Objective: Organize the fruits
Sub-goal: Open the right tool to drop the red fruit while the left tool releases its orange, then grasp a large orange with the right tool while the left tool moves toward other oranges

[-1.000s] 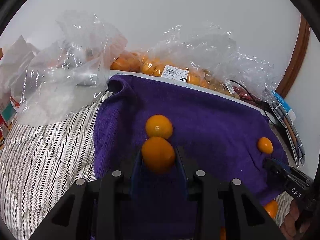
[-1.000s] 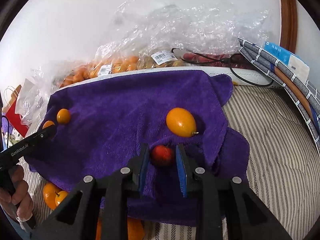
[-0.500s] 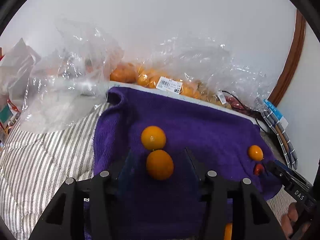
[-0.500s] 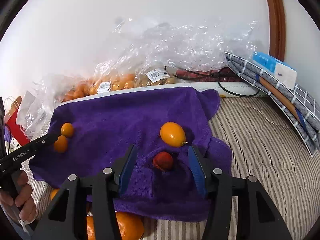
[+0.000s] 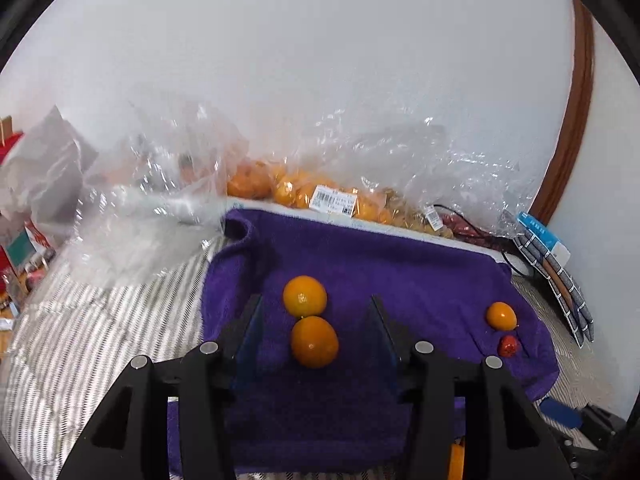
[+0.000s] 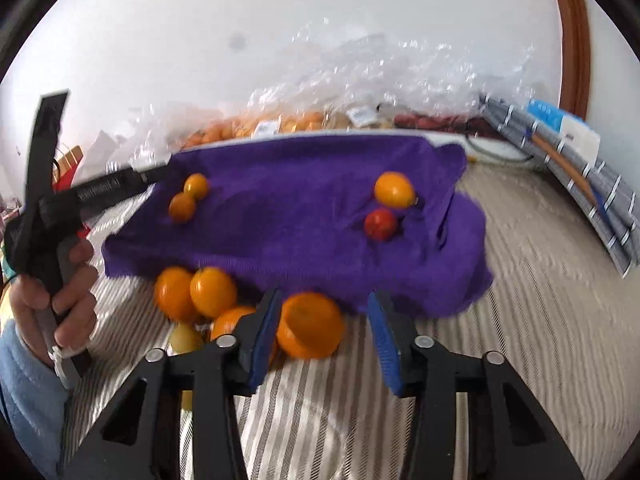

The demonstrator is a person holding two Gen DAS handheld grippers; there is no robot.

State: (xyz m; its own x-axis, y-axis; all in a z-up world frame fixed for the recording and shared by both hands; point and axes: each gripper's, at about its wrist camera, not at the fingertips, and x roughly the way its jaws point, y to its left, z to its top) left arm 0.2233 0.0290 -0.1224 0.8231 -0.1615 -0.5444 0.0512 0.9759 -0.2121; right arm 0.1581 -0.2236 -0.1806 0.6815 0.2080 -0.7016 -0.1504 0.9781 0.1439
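Observation:
A purple towel point(image 5: 400, 280) lies on a striped bedcover. On its left side two orange fruits touch, a near one point(image 5: 314, 342) and a far one point(image 5: 305, 296). My left gripper point(image 5: 316, 320) is open around the near one, not touching it. On the towel's right side sit a yellow-orange fruit point(image 6: 394, 190) and a small red fruit point(image 6: 380, 224). My right gripper point(image 6: 324, 312) is open and empty, pulled back off the towel. A large orange point(image 6: 310, 330) lies between its fingers, in a pile of several oranges point(image 6: 196, 292) at the towel's front edge.
Clear plastic bags of oranges point(image 5: 304, 192) line the white wall behind the towel. Crumpled empty bags point(image 5: 132, 200) lie at the left. A folded checked cloth and a blue box point(image 6: 568, 148) sit at the right. The striped bedcover point(image 6: 540, 300) stretches right of the towel.
Both grippers opened, releasing the orange on the left and the red fruit on the right, then drew back. The right gripper now sits over the orange pile in front of the towel.

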